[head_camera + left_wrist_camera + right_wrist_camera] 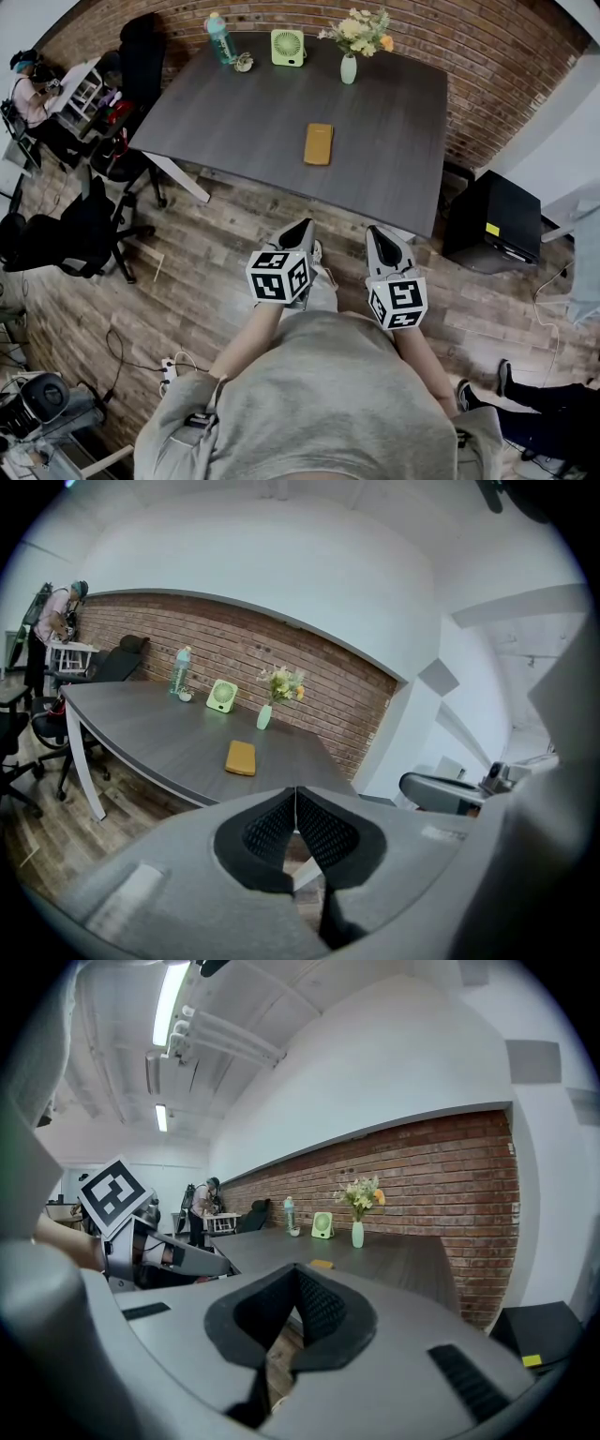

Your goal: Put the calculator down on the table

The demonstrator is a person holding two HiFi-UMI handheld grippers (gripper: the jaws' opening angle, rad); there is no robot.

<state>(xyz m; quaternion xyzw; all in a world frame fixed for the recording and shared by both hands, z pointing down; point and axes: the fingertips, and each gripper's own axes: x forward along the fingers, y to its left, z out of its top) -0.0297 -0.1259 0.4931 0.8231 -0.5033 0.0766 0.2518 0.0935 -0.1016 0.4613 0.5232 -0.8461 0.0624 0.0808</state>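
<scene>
The calculator (319,143), a flat orange-yellow rectangle, lies on the dark grey table (244,122), near its middle. It also shows in the left gripper view as the calculator (241,757) and, small, in the right gripper view as the calculator (322,1264). My left gripper (305,226) and right gripper (375,232) are held side by side over the wooden floor, short of the table's near edge, both pointing toward it. The left gripper (296,794) is shut with its pads touching and nothing between them. The right gripper (298,1269) is shut and empty too.
At the table's far edge stand a teal bottle (219,37), a green fan (288,47) and a vase of flowers (349,67). A black box (497,220) sits on the floor at the right. Office chairs (75,234) and a seated person (33,89) are at the left.
</scene>
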